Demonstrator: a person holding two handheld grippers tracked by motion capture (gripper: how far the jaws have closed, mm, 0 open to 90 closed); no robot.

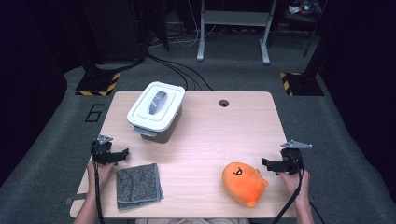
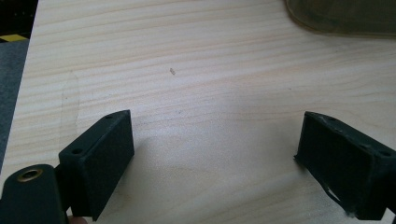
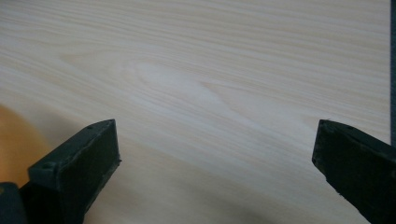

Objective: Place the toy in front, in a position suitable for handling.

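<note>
An orange plush toy [image 1: 243,182] with a black face lies near the table's front right. Just right of it a hand holds my right gripper [image 1: 266,163], whose jaws stand wide apart over bare wood [image 3: 215,158]; the toy's orange edge [image 3: 16,144] shows at the left of the right gripper view. A folded grey cloth [image 1: 138,185] lies at the front left. Above its left corner my left gripper [image 1: 122,154] is open over bare wood [image 2: 215,154], nothing between its jaws. A white-lidded grey box [image 1: 156,111] stands at the back left.
The light wooden table [image 1: 205,135] has a round cable hole [image 1: 223,103] near its back edge. In the left gripper view the box's base [image 2: 341,16] shows at the top right. Cables and a white desk frame [image 1: 233,28] are on the floor beyond.
</note>
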